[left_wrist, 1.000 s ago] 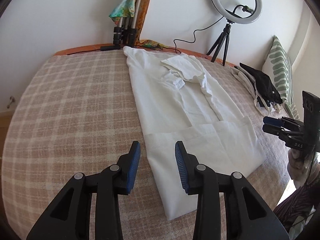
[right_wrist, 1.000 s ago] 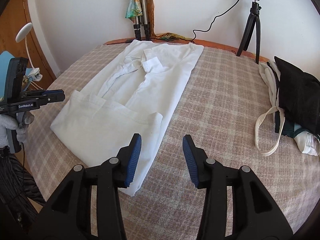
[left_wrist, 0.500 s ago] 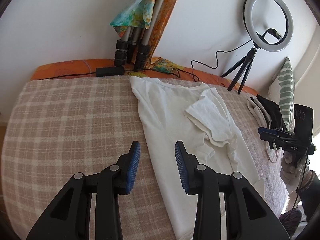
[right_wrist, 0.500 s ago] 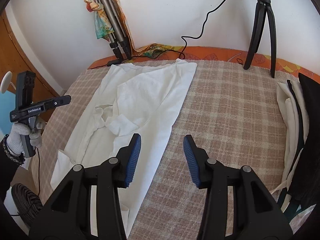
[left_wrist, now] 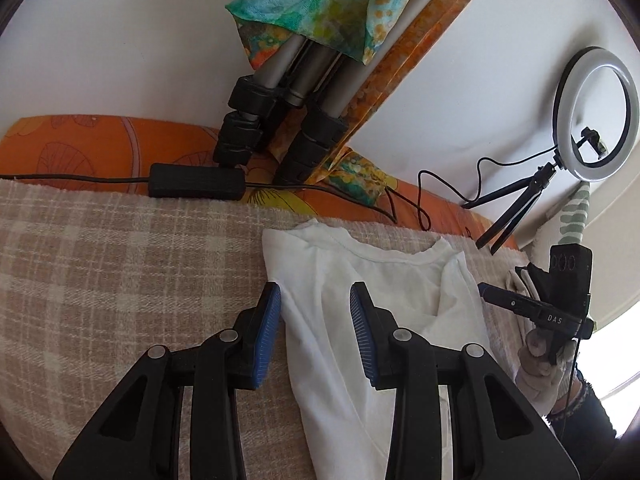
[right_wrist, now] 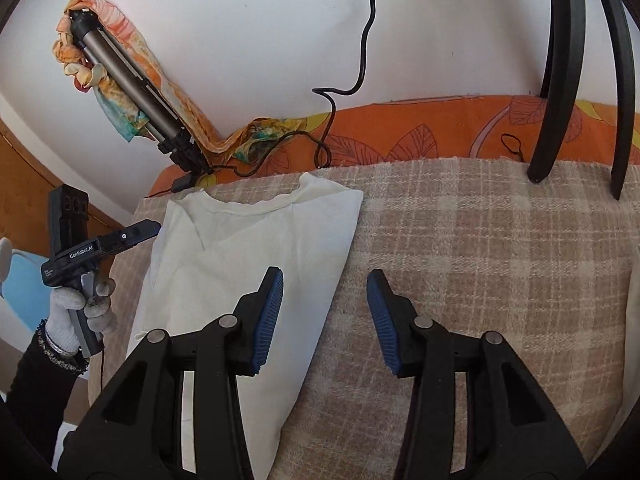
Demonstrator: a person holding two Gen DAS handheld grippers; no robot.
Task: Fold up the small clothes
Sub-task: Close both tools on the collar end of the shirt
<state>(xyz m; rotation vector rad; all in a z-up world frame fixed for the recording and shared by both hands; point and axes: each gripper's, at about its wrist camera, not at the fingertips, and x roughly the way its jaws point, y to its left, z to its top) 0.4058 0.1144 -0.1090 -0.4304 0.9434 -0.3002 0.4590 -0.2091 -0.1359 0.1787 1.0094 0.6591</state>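
Two readable labels, both on the grippers you hold. On your left gripper (right_wrist: 120, 240), seen from the right wrist view, white lettering "GenRobot.AI" runs along the side of the black body, just above your gloved hand. On your right gripper (left_wrist: 508, 300), seen from the left wrist view, small white letters "DAS" sit on the black body near the handle. Nothing else legible on either one.

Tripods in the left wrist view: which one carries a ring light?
The small black tripod at the right; the grey-legged tripod at centre is draped with a colourful scarf instead.
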